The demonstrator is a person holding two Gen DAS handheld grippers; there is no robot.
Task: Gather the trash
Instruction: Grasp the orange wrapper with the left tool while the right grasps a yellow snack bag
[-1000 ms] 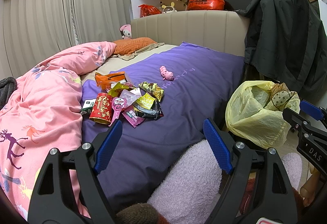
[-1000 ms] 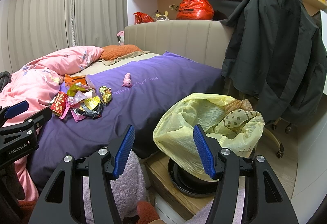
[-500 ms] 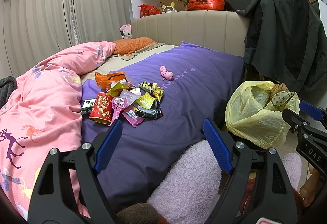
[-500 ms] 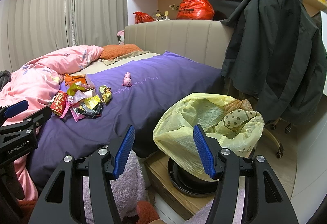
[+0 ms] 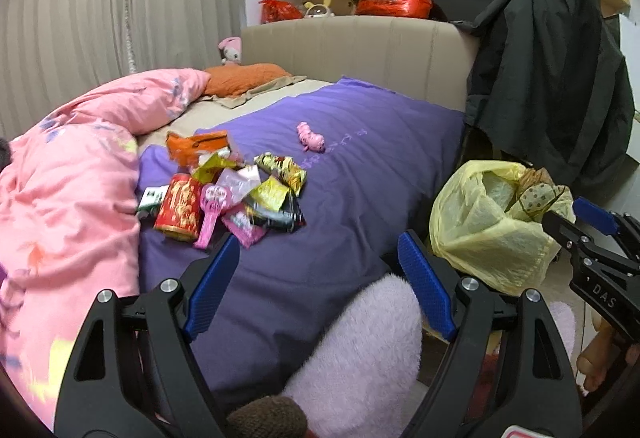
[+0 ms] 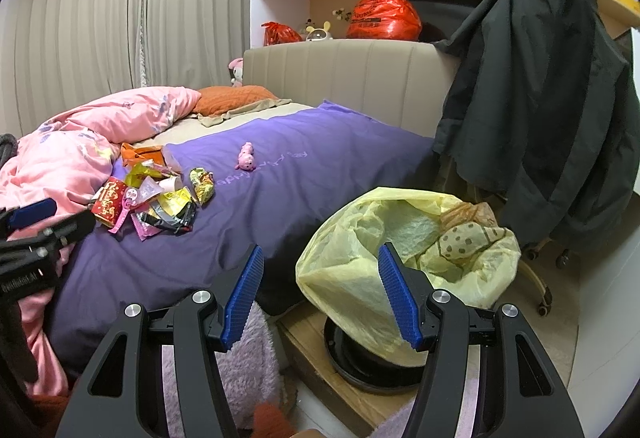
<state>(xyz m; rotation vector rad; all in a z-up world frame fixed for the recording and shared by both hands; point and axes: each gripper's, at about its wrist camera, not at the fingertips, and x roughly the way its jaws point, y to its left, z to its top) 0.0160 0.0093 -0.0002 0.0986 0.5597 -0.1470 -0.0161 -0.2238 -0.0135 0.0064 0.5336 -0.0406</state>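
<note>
Left gripper (image 5: 318,274): both blue fingers are spread wide apart; nothing is held or touched between them. It hangs above the near edge of the purple blanket (image 5: 360,174) and a fluffy lilac cushion (image 5: 368,350).
Left gripper aim: it is pointed up the bed, with the trash pile just beyond its left fingertip.
Right gripper (image 6: 320,290): its jaws are likewise parted widely and nothing is gripped. Its right finger (image 6: 398,298) is seen in front of the yellow bag; whether they touch cannot be told.
Trash pile (image 5: 232,194): a loose heap of wrappers is spread on the purple blanket, beside the pink duvet (image 5: 68,174).
Red can (image 5: 180,208): it is lying on its side at the left of the pile, long axis running up the bed, open rim turned toward the camera.
Pink wrapper (image 5: 214,212): a long piece is laid beside the can, long axis roughly parallel to it.
Orange packet (image 5: 196,146): it is placed at the far end of the pile.
Yellow bag (image 6: 404,258): it is set off the bed on a black round base (image 6: 360,362), mouth open upward, with crumpled paper seen inside.
Pink toy (image 5: 310,136): it is left alone on the blanket, apart from the pile.
Dark jacket (image 6: 548,110): it is hung at the right, behind the bag.
</note>
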